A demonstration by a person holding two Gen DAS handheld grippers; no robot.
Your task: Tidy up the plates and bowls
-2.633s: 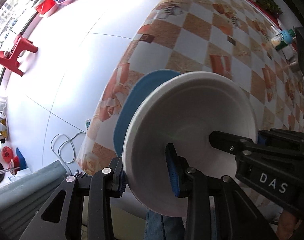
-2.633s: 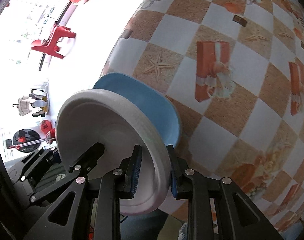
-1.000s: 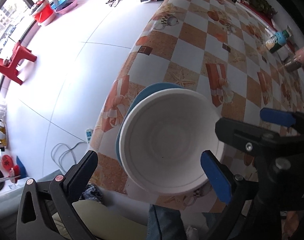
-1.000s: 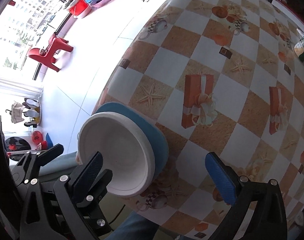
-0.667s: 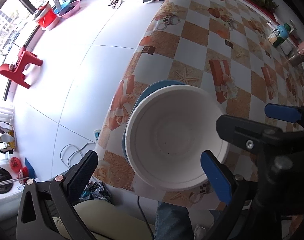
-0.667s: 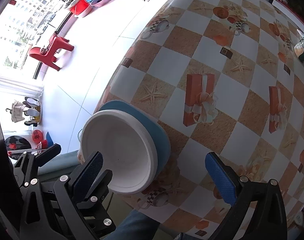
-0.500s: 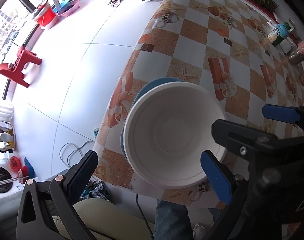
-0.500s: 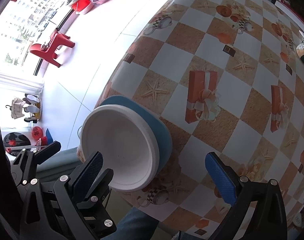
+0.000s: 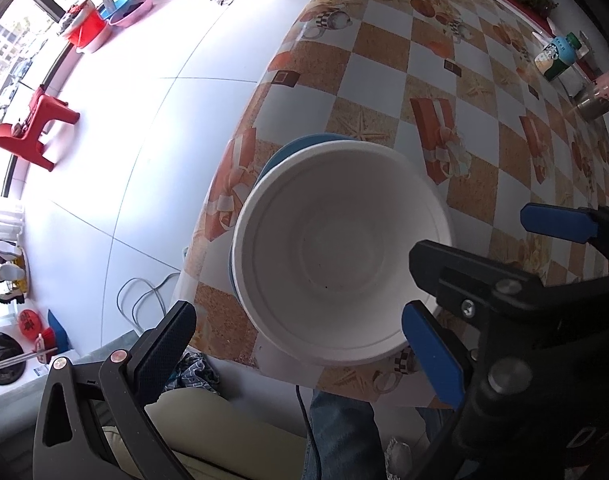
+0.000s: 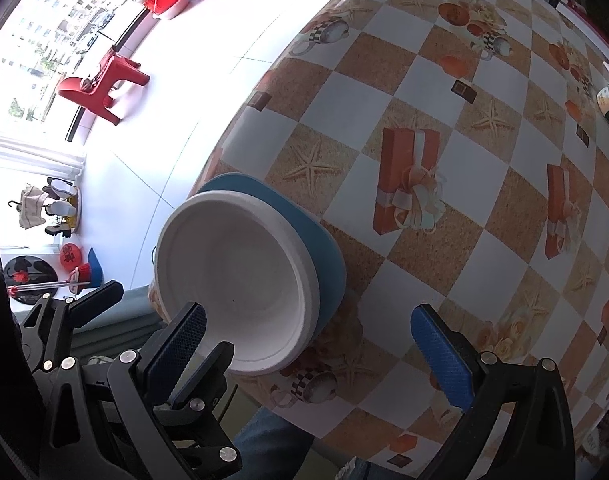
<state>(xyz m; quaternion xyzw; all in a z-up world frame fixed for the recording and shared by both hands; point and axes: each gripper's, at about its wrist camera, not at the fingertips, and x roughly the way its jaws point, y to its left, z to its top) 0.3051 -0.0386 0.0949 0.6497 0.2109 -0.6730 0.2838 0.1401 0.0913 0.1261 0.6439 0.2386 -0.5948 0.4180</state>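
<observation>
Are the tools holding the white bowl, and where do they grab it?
No. Both the left tool and right tool are open, holding nothing. The white bowl sits on the blue plate.

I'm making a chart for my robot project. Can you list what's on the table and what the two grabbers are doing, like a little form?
white bowl: empty, sitting on the blue plate
blue plate: under the bowl, near the table edge
table: checkered cloth with starfish and gift pictures
left gripper: open, holding nothing
right gripper: open, holding nothing
far corner: a green-labelled bottle
</observation>
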